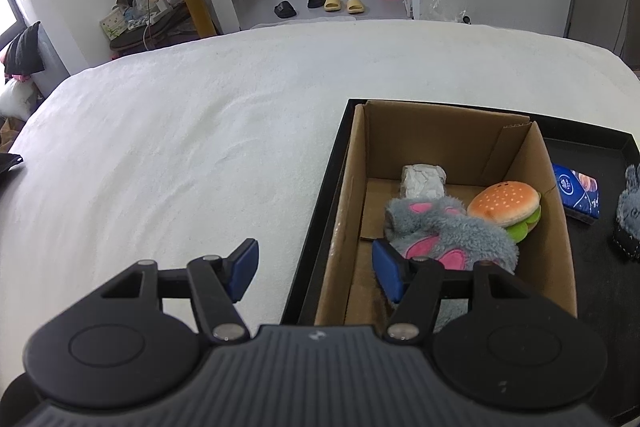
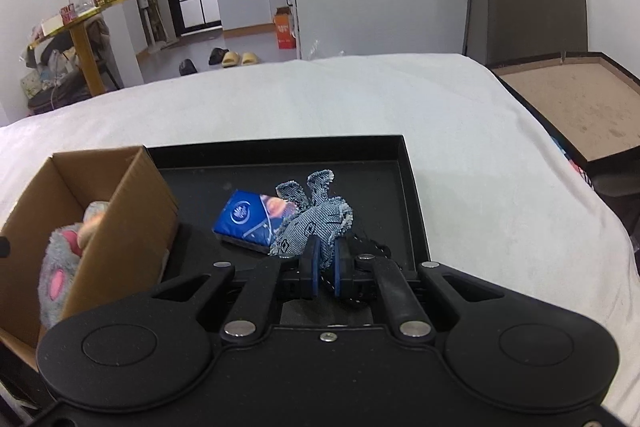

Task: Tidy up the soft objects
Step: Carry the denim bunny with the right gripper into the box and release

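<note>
Soft objects are what I'm sorting on the white bed (image 2: 280, 107): inside the black tray (image 2: 404, 179) the cardboard box (image 2: 132, 227) sits at my right gripper's nine o'clock, already holding the grey plush (image 1: 448, 231), burger toy (image 1: 506, 205) and a wrapped bundle (image 1: 424, 179). My right gripper (image 2: 325, 263) is pinched tight on the denim toy (image 2: 316, 219), ears toward twelve, with the blue tissue pack (image 2: 250, 219) just beside it at eleven. My left gripper (image 1: 316, 271) stands spread and empty astride the box's left wall, so I judge the coming move is the right hand's.
</note>
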Available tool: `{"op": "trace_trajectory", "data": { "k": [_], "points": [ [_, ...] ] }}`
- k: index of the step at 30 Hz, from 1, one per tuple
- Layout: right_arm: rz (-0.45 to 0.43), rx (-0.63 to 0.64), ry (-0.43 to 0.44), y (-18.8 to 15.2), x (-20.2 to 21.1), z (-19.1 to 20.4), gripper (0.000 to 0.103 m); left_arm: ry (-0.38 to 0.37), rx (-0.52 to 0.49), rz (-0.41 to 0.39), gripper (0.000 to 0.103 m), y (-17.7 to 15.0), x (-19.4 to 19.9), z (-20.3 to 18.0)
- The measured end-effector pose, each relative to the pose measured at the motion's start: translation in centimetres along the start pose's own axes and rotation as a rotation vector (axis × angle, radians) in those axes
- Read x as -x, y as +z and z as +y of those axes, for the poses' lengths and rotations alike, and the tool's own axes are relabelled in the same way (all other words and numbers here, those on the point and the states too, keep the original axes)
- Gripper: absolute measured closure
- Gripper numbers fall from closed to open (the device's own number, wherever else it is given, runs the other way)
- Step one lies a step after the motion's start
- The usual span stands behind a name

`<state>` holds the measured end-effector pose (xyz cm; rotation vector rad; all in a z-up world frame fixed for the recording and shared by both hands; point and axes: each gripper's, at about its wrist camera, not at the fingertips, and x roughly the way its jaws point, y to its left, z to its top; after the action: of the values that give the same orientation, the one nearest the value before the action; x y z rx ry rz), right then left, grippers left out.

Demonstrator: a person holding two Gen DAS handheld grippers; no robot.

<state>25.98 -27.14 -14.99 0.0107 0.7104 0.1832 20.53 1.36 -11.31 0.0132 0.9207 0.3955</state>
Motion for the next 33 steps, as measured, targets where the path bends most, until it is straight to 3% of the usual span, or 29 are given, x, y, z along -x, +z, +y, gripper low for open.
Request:
{"op": "trace_trajectory", "data": {
  "k": [16, 25, 30, 33],
  "points": [
    [-0.068, 0.114, 0.118, 4.0, 2.8, 5.5, 0.096, -0.097, 0.022, 0.008, 0.042, -1.2, -0.2, 1.6],
    [-0.025, 0.197, 0.213, 4.9, 4.0, 10.5, 0.096, -0.154, 0.046, 0.013, 0.043, -1.9, -0.3, 2.6],
    [-0.007, 0.224, 0.216, 5.0, 4.4, 12.3, 0.096, -0.188, 0.058, 0.005, 0.046, -2.1, -0.4, 3.0],
    [0.005, 0.235, 0.216, 5.0, 4.5, 13.2, 0.096, -0.207, 0.07, 0.025, 0.057, -2.3, -1.0, 3.2]
  ]
}}
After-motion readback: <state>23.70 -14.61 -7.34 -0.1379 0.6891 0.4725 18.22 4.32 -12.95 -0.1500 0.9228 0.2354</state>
